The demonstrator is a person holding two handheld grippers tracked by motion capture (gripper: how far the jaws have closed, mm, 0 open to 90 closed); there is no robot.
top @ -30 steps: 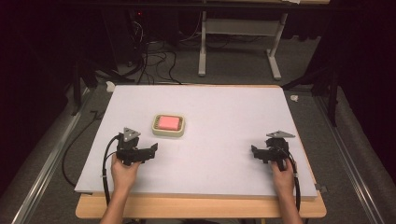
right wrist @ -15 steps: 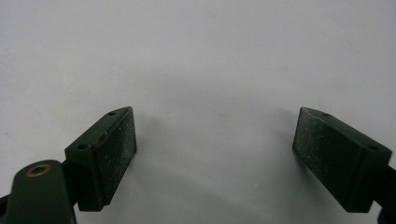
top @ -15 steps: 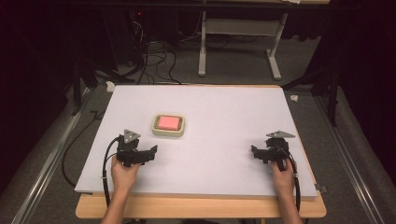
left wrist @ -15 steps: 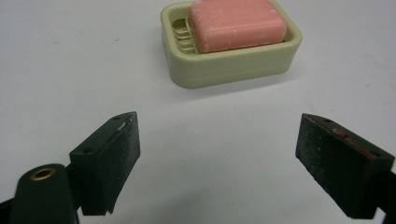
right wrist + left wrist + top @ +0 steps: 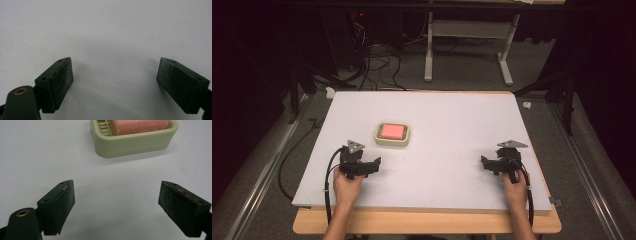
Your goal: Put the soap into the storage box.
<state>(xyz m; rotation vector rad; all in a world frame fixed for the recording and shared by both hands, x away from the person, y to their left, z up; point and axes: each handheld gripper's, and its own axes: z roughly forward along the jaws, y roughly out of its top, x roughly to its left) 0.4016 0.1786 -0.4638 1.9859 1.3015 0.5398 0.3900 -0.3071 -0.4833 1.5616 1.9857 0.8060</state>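
A white board (image 5: 447, 135) covered the wooden table, with dark floor, cables and a metal stand leg behind it. Nearest the person, the left gripper (image 5: 377, 164) rested low on the board at the near left, its jaws spread wide and holding nothing; in the left gripper view bare white surface lay between the pads (image 5: 61, 206). The right gripper (image 5: 483, 161) sat at the near right, well apart from anything, jaws equally wide and empty, with only blank board ahead in the right gripper view (image 5: 115, 85). Just beyond the left gripper, slightly to its right, stood a cream soap dish (image 5: 392, 134) holding a pink bar of soap (image 5: 392, 131). Seen from the left gripper, the dish's (image 5: 136, 143) long axis ran crosswise to the jaws' reach. The left hand was clearly nearer; a forward reach would likely meet the dish's long side.
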